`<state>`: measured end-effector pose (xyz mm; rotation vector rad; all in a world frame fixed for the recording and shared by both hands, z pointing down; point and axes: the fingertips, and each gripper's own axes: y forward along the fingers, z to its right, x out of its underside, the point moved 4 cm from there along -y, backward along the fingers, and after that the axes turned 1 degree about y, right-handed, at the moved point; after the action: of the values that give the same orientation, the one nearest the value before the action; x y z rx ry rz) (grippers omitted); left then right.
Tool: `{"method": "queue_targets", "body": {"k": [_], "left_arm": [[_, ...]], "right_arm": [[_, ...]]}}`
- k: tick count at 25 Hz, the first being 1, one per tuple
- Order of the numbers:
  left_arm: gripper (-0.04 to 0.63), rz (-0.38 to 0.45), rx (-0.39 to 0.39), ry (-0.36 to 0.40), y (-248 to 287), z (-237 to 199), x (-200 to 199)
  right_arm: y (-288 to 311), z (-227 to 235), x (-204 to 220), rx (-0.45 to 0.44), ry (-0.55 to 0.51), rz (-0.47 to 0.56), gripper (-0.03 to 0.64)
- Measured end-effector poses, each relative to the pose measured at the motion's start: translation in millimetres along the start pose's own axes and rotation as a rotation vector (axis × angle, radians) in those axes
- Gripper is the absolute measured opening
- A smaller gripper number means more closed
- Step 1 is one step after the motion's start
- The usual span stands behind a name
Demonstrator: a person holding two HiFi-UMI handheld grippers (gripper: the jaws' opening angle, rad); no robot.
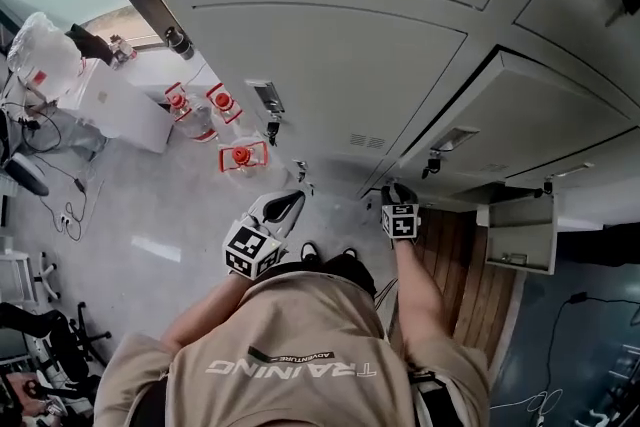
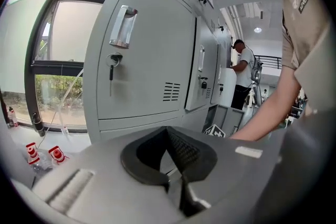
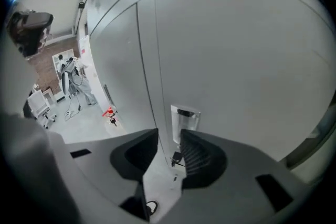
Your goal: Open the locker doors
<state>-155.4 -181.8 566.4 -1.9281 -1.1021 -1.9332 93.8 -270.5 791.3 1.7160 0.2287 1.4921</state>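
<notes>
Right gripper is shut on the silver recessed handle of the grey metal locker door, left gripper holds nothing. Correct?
Not quite. The right gripper is open: the right gripper view shows its jaws apart, the silver recessed handle of the grey metal locker door beyond the gap, ungripped. The left gripper does hold nothing.

The left gripper hangs low before the torso, its fingers closed tip to tip on nothing. The right gripper is near it at like height, fingers parted and empty. The bare left forearm and right forearm both reach forward.
</notes>
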Motion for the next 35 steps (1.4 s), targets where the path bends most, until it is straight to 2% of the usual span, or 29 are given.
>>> {"method": "queue_targets", "body": {"k": [6,8,13,19,24,30,35], "left_arm": [[0.006,-0.038,-0.015,-0.017,-5.5,-10.0,10.4],[0.006,-0.039,-0.025,-0.031,-3.5,-13.2,13.7],[0.006,-0.024,-0.019,-0.048,-4.3,-12.0,14.7],[0.006,0.016,0.023,-0.059,-8.1,0.5,7.2],[0.006,0.017,0.083,-0.073,-5.0,22.4,11.8],[0.006,0.053,0.142,-0.070,10.2,52.6,-4.7],[0.006,0.070,0.157,-0.069,15.9,70.7,-12.8]], "right_arm": [[26.9,7.4,0.7,0.005,0.033,-0.003,0.101],[33.1,5.3,-4.3,0.012,0.016,0.007,0.104],[23.1,-3.5,2.9,0.016,0.052,-0.030,0.104],[-23.6,-19.2,48.4,0.051,0.078,-0.060,0.103],[-71.3,-23.3,92.7,0.104,0.099,-0.109,0.104],[-125.8,-3.3,138.3,0.180,0.217,-0.137,0.081],[-163.1,23.3,169.4,0.250,0.225,-0.197,0.076]]}}
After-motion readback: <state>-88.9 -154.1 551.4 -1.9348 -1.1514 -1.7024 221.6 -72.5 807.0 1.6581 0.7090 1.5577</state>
